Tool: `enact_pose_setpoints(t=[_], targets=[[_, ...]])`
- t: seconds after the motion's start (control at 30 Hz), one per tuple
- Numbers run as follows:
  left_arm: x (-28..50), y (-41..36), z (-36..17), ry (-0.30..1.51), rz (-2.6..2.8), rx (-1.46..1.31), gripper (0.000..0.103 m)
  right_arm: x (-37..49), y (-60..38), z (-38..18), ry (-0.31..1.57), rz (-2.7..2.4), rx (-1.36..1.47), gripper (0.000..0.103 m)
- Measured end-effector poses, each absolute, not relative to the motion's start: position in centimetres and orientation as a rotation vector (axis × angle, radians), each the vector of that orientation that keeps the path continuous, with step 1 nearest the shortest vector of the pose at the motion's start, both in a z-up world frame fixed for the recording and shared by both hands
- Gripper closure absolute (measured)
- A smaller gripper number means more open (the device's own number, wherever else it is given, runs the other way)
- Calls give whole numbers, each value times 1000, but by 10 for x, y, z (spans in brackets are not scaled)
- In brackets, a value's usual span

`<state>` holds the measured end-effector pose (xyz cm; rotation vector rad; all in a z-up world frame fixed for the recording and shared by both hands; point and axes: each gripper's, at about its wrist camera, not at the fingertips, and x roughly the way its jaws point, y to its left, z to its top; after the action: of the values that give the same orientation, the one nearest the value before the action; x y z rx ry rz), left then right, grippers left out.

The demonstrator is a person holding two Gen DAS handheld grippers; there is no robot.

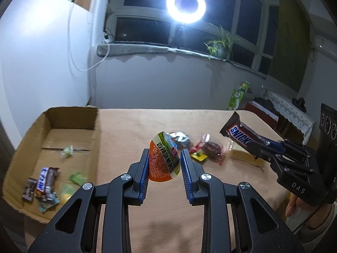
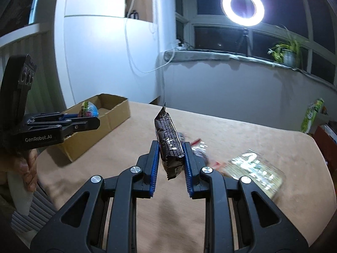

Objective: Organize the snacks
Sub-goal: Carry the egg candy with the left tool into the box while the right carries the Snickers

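Observation:
My left gripper (image 1: 163,155) is shut on an orange and green round snack pack (image 1: 163,161), held above the tan tablecloth; the same gripper (image 2: 84,113) shows at the left of the right wrist view, near the cardboard box (image 2: 118,116). My right gripper (image 2: 171,150) is shut on a brown Snickers bar (image 2: 169,143) standing upright between the pads; in the left wrist view that gripper (image 1: 256,142) holds the bar (image 1: 240,135) tilted up at the right. The open cardboard box (image 1: 94,143) at the left holds several wrapped sweets and a small bar (image 1: 45,182).
Loose snacks lie mid-table: a red-wrapped dark sweet (image 1: 211,148), a yellow wrapper (image 1: 199,157), a foil piece (image 1: 179,139) and a clear pack of pale wafers (image 1: 245,154). A ring light (image 1: 186,5) stands by the window. A person's hand (image 1: 294,207) grips the right tool.

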<state>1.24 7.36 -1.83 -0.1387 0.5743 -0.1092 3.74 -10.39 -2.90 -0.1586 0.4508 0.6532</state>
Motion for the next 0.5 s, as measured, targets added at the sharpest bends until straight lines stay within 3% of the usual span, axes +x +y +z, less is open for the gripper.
enact_pose_setpoints(t=[0.5], targets=[[-24,192,-29,544,119,-243,77,21,46,-21,425,899,-294,80]])
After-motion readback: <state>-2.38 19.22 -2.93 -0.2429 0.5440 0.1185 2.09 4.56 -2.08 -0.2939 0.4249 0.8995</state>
